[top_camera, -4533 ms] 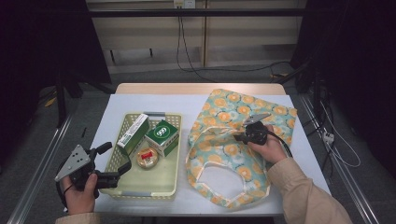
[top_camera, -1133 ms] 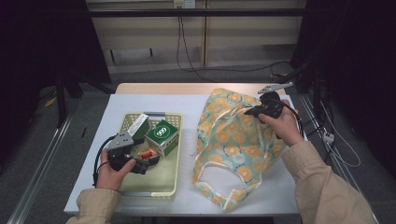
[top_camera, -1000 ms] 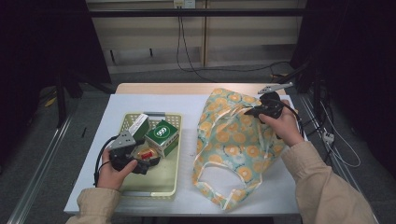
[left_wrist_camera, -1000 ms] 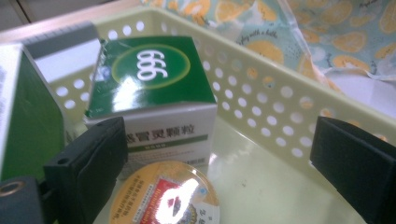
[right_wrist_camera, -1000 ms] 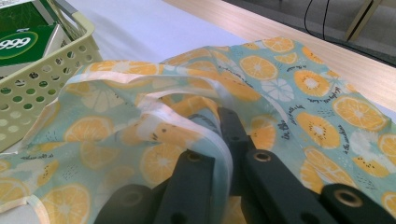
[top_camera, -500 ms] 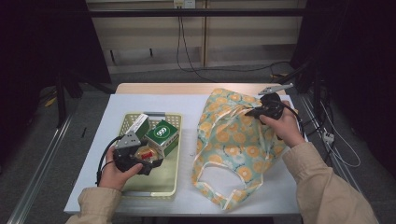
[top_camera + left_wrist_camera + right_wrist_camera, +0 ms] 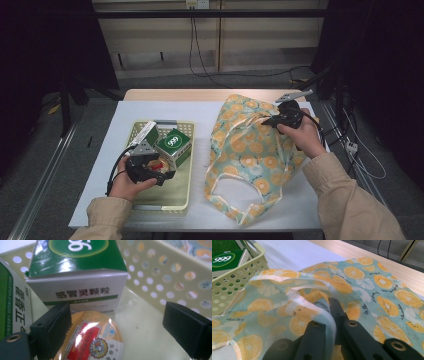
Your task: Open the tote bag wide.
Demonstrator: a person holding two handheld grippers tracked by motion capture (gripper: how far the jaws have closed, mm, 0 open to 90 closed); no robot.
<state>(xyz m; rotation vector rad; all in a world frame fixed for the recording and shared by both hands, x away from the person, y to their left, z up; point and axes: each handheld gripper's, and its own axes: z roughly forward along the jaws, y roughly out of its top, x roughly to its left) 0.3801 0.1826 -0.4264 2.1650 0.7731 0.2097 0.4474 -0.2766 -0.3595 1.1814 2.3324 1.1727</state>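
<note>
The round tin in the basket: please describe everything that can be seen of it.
The round tin is flat and small, with a gold lid bearing a red label and a printed emblem. It lies flat on the floor of the pale yellow perforated basket, close to the green and white box. The left gripper is open around it.

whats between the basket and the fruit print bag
Nothing: in the high view a bare strip of white table separates the yellow basket from the fruit print bag.

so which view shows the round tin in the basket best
The left gripper view: the round tin lies close up between that gripper's open jaws, its red and gold label clear. In the high view it is a small red spot behind the left gripper.
</note>
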